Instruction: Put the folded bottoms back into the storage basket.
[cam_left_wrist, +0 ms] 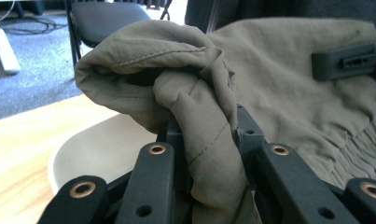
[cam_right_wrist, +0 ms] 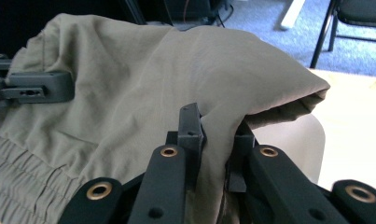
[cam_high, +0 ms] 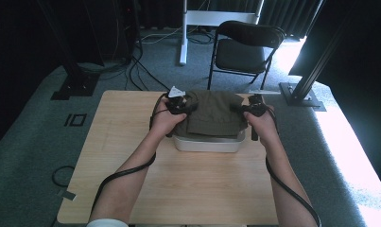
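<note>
A folded olive-green garment (cam_high: pixel 212 112) hangs over a white tray (cam_high: pixel 208 143) at the middle of the wooden table. My left gripper (cam_high: pixel 192 108) is shut on the garment's left edge, where bunched cloth (cam_left_wrist: pixel 209 140) is pinched between its jaws. My right gripper (cam_high: pixel 236 108) is shut on the garment's right edge, with a fold of fabric (cam_right_wrist: pixel 218 140) squeezed between the jaws. The garment (cam_left_wrist: pixel 288 98) spreads toward the other gripper (cam_left_wrist: pixel 346 60) in the left gripper view. In the right gripper view the cloth (cam_right_wrist: pixel 129 88) reaches the opposite gripper (cam_right_wrist: pixel 34 88).
The wooden table (cam_high: pixel 131 142) has bare surface to the left, right and front of the tray. A black folding chair (cam_high: pixel 242 49) stands behind the table's far edge. Black stand bases (cam_high: pixel 74 85) and cables lie on the grey carpet.
</note>
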Available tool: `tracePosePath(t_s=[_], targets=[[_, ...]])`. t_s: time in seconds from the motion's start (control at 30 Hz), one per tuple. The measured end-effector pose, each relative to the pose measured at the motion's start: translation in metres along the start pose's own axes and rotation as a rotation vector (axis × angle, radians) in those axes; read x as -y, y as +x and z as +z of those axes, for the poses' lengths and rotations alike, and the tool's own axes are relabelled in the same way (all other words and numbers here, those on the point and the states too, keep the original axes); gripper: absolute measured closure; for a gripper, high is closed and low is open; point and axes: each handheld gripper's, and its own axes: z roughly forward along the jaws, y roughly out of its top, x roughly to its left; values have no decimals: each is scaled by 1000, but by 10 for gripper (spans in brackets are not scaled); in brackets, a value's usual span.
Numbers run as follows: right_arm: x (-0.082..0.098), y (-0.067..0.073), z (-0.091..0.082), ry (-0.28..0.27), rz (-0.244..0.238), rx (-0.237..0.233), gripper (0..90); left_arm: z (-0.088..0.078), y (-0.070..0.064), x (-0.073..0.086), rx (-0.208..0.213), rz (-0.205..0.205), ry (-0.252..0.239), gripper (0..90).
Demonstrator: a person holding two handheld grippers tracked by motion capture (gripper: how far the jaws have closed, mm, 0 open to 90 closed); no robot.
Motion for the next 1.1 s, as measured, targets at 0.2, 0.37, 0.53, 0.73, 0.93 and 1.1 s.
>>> tracePosePath(t_s=[0.2, 0.37, 0.53, 0.73, 0.93, 1.1], targets=[[12, -11, 18, 28, 27, 23, 809, 17, 4, 10, -24, -18, 38, 758], [22, -18, 31, 62, 44, 27, 808, 23, 7, 16, -34, -29, 63, 758], [27, -19, 42, 98, 31, 50, 808, 35, 10, 27, -64, -42, 121, 758], [32, -20, 53, 140, 47, 79, 807, 45, 12, 36, -88, -38, 181, 757], [38, -22, 65, 184, 65, 97, 804, 50, 11, 36, -125, -7, 243, 754], [39, -21, 67, 194, 50, 124, 731, 52, 9, 36, -147, 25, 258, 702]])
